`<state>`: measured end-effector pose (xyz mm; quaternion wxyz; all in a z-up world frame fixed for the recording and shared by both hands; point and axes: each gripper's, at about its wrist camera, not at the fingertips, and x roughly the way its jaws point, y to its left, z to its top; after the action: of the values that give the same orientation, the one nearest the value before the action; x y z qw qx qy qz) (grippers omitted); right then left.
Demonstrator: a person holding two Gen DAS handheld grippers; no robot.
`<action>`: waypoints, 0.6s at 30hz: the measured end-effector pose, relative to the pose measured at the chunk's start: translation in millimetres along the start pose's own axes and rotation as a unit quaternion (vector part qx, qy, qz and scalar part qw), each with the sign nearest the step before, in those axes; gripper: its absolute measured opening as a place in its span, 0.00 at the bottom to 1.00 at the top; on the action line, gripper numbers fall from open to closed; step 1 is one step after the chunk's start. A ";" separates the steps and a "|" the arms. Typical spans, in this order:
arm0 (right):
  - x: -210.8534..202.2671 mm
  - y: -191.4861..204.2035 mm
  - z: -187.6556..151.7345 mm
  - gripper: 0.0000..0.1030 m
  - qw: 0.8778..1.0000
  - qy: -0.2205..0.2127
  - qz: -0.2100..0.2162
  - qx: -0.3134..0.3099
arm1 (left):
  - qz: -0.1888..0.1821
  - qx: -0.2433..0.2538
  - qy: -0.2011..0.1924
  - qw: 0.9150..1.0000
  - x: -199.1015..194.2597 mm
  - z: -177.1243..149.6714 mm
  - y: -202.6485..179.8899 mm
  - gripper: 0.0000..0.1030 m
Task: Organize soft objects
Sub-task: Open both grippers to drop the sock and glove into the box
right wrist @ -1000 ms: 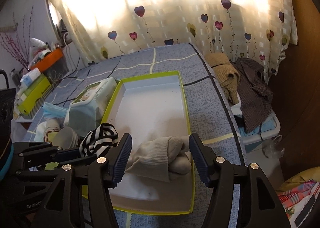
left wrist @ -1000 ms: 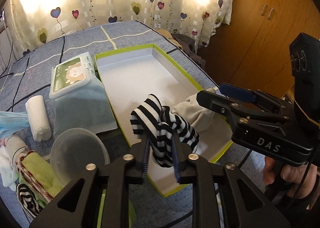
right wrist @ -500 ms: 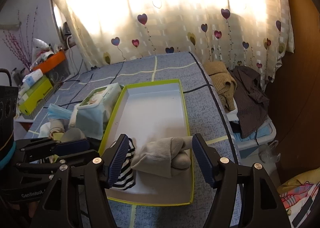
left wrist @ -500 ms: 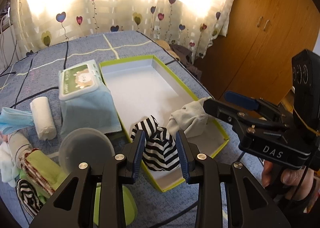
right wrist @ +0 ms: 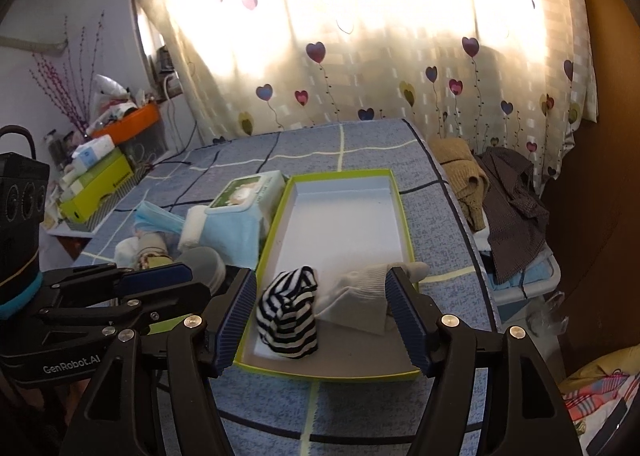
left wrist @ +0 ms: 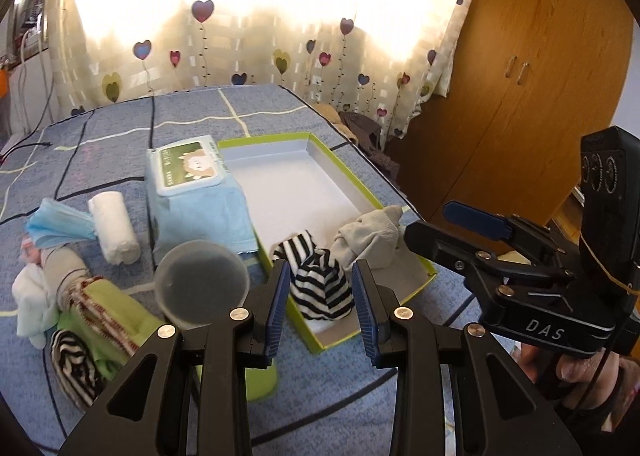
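Both claws hang open and empty — left claw (left wrist: 320, 306), right claw (right wrist: 322, 320) — above the striped sock (right wrist: 289, 314) and grey sock (right wrist: 356, 302) lying in the green-rimmed box (right wrist: 404, 224).

Two socks (right wrist: 290, 310) in the box (right wrist: 394, 192) — wipes pack (right wrist: 244, 196) left.

Two wrist views, near, angled down over the bed (left wrist: 120, 128) — shared: green-rimmed box (left wrist: 362, 192) (right wrist: 404, 216).

Knitted cloth striped sock (left wrist: 320, 284), ribbed grey sock (right wrist: 360, 296); matt cardboard tray (right wrist: 394, 192); glossy wooden wardrobe (left wrist: 520, 104)
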<state>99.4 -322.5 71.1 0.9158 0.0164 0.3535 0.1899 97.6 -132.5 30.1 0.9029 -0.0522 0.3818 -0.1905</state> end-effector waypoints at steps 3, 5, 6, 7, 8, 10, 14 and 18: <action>-5.8 7.8 0.1 0.65 1.000 -0.006 0.007 -0.005 | 0.009 -0.005 -0.006 1.000 -8.5 -3.4 4.4 0.32; -8.4 13.7 -0.6 0.65 1.000 -0.005 0.008 -0.009 | 0.018 -0.006 -0.007 1.000 -12.1 -5.3 7.8 0.32; -9.4 17.3 -0.9 0.65 1.000 -0.005 0.009 -0.012 | 0.021 -0.008 -0.007 1.000 -13.8 -6.8 9.6 0.32; -10.4 20.2 -1.4 0.65 1.000 -0.005 0.010 -0.015 | 0.023 -0.011 -0.007 1.000 -16.0 -8.8 12.2 0.32; -11.4 22.8 -1.9 0.65 1.000 -0.004 0.011 -0.017 | 0.024 -0.012 -0.008 1.000 -17.9 -11.0 13.9 0.32; -14.1 28.5 -3.8 0.65 1.000 -0.005 0.013 -0.022 | 0.029 -0.014 -0.010 0.999 -22.9 -14.6 18.0 0.32; -18.7 38.4 -6.9 0.65 0.999 -0.006 0.019 -0.031 | 0.035 -0.019 -0.015 0.999 -33.1 -22.5 26.7 0.32; -19.9 47.3 -12.2 0.65 0.999 0.001 0.009 -0.043 | 0.036 -0.025 -0.015 0.999 -39.1 -30.1 33.2 0.32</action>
<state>62.0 -287.0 82.5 0.9137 -0.0201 0.3456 0.2129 61.5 -85.4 27.2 0.9132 -0.0635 0.3744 -0.1476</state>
